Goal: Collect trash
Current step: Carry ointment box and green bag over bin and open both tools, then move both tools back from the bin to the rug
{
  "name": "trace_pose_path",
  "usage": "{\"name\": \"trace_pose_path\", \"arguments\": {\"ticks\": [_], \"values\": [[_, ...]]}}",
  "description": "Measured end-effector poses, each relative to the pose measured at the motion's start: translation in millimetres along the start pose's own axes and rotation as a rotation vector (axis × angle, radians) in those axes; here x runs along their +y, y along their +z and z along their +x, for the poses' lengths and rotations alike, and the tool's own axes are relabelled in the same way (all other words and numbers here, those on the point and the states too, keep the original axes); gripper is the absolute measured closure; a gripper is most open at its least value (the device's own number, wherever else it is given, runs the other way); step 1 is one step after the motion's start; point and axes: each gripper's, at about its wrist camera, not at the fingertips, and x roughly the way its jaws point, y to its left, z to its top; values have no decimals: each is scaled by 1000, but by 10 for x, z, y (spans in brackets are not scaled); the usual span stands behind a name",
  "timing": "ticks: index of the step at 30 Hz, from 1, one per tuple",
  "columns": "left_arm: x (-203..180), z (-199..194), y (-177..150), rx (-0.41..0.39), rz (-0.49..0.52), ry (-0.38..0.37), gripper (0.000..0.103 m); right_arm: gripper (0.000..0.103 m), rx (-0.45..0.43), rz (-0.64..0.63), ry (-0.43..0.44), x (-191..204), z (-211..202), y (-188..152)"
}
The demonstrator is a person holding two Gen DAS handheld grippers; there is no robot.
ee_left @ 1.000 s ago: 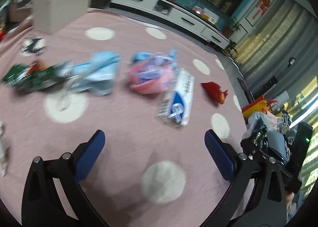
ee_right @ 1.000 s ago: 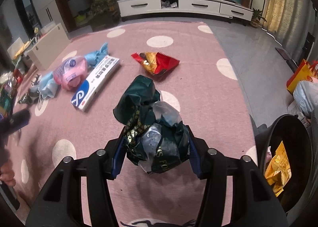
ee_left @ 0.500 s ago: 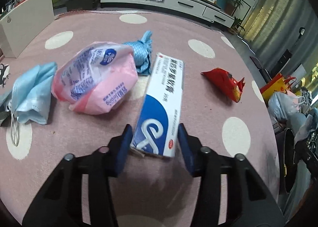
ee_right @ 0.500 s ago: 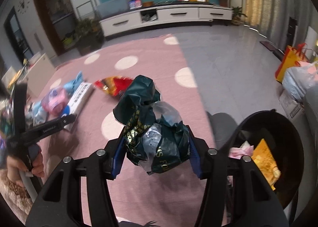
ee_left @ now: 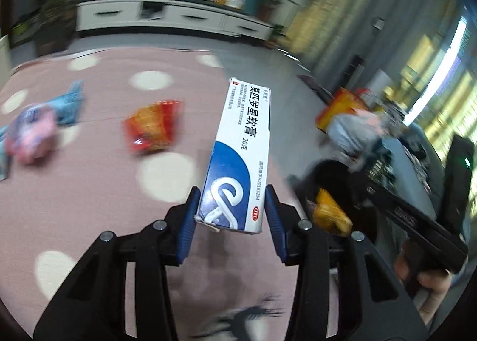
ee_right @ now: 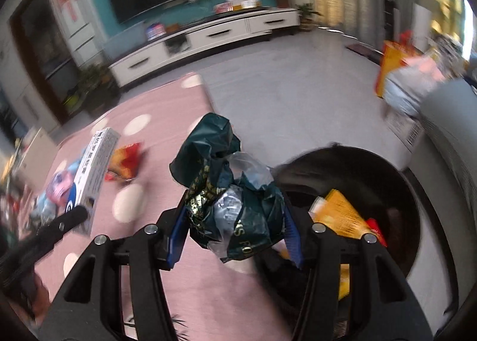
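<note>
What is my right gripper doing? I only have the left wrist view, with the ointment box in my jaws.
Observer: The right gripper is shut on a crumpled dark green bag.
Operator: Where is the bin from there?
Observer: The black bin sits just right of that bag, on the grey floor.
Operator: Anything in it already?
Observer: Yes, a yellow wrapper with a bit of red packaging beside it.

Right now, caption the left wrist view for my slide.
Left hand-held gripper carries a blue-and-white ointment box above the pink dotted rug.
</note>
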Motion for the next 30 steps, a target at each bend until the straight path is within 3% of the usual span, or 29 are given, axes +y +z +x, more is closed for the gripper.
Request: {"name": "trace_pose_path", "arguments": {"ticks": [5, 9, 17, 19, 21, 22, 26, 30], "values": [[-546, 242, -38, 36, 66, -83, 58, 48, -56, 69, -115, -425, -223, -7], [-877, 439, -160, 89, 92, -146, 58, 48, -58, 121, -157, -690, -265, -51], [-1173, 862, -298, 186, 133, -196, 52, 47, -26, 207, -216, -1073, -212, -100], [-1205, 899, -346, 199, 136, -200, 47, 42, -5, 232, -218, -1149, -173, -117], [-1228, 885, -343, 198, 136, -207, 29, 33, 8, 234, -216, -1160, -162, -118], [-1225, 868, -337, 194, 136, -202, 27, 28, 10, 229, -214, -1164, -165, -124], [-1065, 705, -252, 151, 104, -175, 13, 21, 3, 213, -209, -1120, -181, -117], [-765, 470, -202, 111, 60, -109, 10, 18, -3, 197, -198, -1068, -187, -90]]}}
